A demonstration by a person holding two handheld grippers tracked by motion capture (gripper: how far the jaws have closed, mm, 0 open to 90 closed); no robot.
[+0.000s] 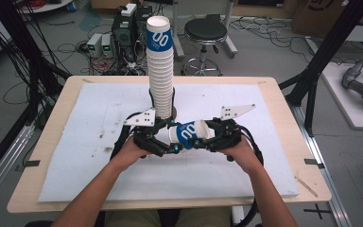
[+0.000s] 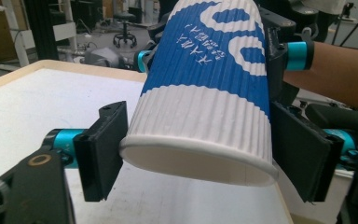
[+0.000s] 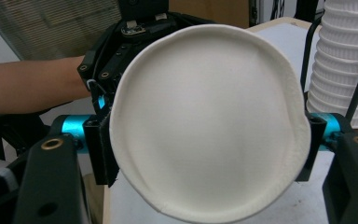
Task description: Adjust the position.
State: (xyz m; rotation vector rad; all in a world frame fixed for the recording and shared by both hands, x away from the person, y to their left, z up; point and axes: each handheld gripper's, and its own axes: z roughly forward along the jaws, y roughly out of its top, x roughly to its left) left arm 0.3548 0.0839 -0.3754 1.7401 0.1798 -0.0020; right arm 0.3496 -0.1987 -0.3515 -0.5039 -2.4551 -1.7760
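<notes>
the blue-banded paper cup (image 1: 189, 133) bears big white "00" (smaller white script is unreadable).

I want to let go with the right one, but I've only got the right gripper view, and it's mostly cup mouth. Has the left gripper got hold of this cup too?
Observer: Yes. In the left gripper view the left gripper has a jaw against each side of the cup, near its white ribbed base.
Operator: How is the cup lying?
Observer: From the high view it is on its side between the two grippers, with its mouth toward the right gripper.
Operator: And the stack beside me?
Observer: The stack of cups stands upright on the white mat, just behind the left gripper.
</notes>
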